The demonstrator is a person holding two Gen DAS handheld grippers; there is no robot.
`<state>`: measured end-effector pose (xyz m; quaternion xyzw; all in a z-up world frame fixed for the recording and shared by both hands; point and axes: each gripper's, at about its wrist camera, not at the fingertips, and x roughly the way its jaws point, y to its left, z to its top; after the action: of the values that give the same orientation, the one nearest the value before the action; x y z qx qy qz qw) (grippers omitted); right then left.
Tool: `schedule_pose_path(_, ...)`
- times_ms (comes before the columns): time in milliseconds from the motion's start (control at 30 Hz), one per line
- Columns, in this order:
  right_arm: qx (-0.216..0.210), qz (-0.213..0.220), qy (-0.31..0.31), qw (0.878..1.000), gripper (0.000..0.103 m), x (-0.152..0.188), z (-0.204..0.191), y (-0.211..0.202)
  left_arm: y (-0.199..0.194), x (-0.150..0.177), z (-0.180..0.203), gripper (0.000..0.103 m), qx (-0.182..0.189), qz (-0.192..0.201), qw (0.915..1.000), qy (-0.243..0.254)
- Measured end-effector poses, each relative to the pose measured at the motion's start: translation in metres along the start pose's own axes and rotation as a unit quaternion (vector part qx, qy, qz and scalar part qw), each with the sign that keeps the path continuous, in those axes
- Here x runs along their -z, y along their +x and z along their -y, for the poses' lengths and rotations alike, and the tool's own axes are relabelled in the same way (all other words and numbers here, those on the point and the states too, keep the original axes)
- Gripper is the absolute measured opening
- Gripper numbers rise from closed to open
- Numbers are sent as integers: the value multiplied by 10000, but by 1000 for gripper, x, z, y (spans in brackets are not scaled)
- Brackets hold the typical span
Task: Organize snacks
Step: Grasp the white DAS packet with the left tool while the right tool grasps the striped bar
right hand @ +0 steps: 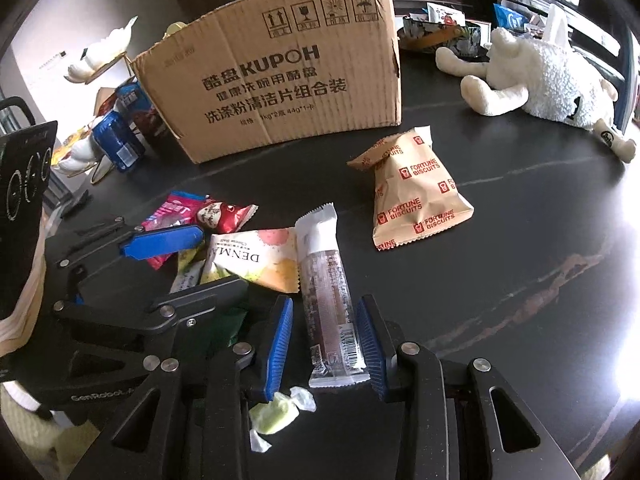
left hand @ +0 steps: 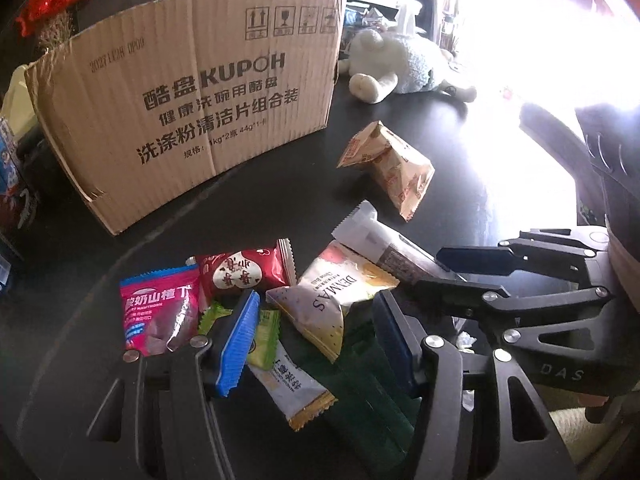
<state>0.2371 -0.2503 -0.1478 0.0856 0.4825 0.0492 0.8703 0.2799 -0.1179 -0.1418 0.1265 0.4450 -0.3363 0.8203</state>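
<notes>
Right gripper (right hand: 326,344) straddles a long bar packet (right hand: 326,280), cardboard box (right hand: 280,76) behind.

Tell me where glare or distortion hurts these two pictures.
Left wrist view: window glare blows out the upper right, washing the table beyond the plush toy; the cardboard box bows from fisheye. Right wrist view: evenly lit, only edge glare at right; the box also curves.
</notes>
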Motion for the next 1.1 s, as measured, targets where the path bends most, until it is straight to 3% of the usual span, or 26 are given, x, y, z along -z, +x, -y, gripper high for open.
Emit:
schedule_pose_path(533,-118,-4,53,9999,20,0,2,6,5,-1,-3,37,134,19,9993,-354)
schedule_pose_path(833,-92,214,84,9997,20,0,2,-7,-18,-4,0,36,-42,278,9985,-459)
schedule_pose_path(1100,-143,558,74,9983,20,-6,-3,-36,-53,-7,8,36,-460,593,9957,-543)
